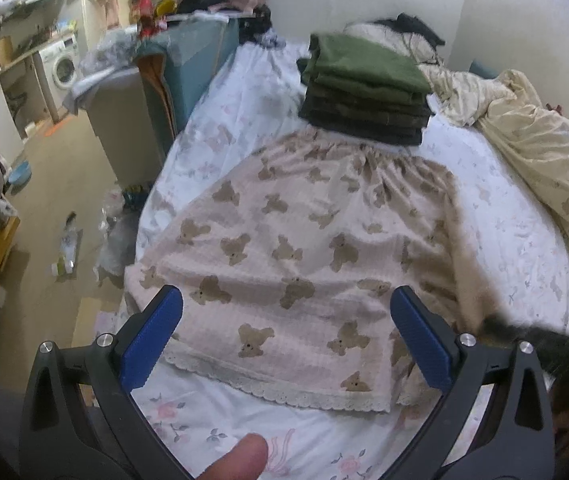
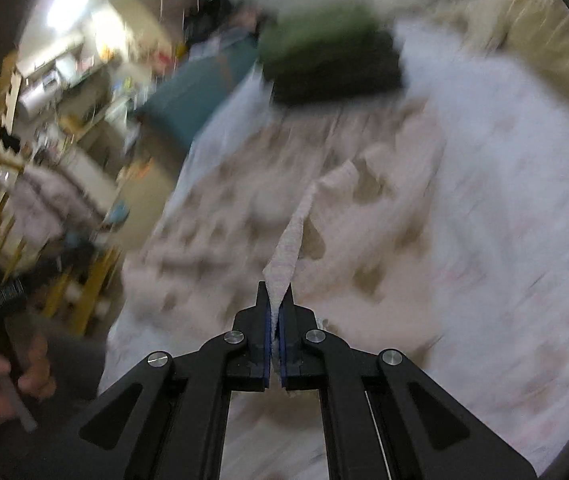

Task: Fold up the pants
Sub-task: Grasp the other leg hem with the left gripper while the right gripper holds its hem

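Note:
Pink pants with brown teddy bears [image 1: 296, 256] lie flat on the bed, lace-trimmed hem toward me, waistband at the far end. My left gripper [image 1: 286, 312] is open, its blue pads spread wide above the near hem, holding nothing. In the blurred right wrist view my right gripper [image 2: 275, 300] is shut on a lifted strip of the pants' edge [image 2: 294, 236], which runs up and away from the fingertips over the rest of the pants [image 2: 244, 208].
A stack of folded green and dark clothes [image 1: 364, 92] sits on the bed just beyond the waistband; it also shows in the right wrist view [image 2: 332, 56]. A cream quilt [image 1: 524, 136] lies at the right. The floral sheet [image 1: 516, 240] covers the bed. The bed's left edge drops to a cluttered floor [image 1: 68, 248].

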`<action>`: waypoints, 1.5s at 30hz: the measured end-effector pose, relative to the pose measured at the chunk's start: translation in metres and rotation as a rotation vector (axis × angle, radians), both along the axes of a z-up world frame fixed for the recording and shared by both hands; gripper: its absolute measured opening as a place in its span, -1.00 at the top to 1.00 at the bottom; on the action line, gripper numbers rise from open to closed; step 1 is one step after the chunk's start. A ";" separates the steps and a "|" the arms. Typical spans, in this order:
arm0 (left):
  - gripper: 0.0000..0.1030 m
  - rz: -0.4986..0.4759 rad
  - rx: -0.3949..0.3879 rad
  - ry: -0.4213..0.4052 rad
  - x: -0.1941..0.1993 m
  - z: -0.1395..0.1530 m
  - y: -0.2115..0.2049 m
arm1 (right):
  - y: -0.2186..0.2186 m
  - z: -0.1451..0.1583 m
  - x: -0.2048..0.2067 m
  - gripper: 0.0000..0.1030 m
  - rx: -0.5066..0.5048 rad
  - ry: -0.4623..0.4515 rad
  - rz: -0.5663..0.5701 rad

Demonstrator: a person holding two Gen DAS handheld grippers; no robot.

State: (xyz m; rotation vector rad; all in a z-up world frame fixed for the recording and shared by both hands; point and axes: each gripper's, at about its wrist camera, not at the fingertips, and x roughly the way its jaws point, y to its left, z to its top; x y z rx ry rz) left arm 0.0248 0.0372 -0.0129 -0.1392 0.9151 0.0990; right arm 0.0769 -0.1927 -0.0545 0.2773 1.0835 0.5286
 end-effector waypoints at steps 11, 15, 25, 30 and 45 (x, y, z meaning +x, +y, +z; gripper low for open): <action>-0.98 -0.244 -0.030 0.245 0.148 -0.030 -0.068 | 0.008 -0.038 0.004 0.96 0.022 0.190 -0.023; -0.78 -0.411 -0.020 0.261 0.229 -0.053 -0.147 | 0.003 -0.044 0.006 0.96 0.048 0.206 -0.034; 0.27 -0.561 0.082 0.389 0.323 -0.129 -0.269 | -0.013 -0.057 0.014 0.96 0.076 0.251 -0.062; 0.95 -0.584 0.116 0.375 0.320 -0.134 -0.270 | -0.013 -0.052 0.016 0.96 0.082 0.230 -0.043; 0.98 -0.514 0.074 0.145 0.321 -0.009 -0.117 | 0.045 0.017 0.023 0.96 0.240 0.088 0.119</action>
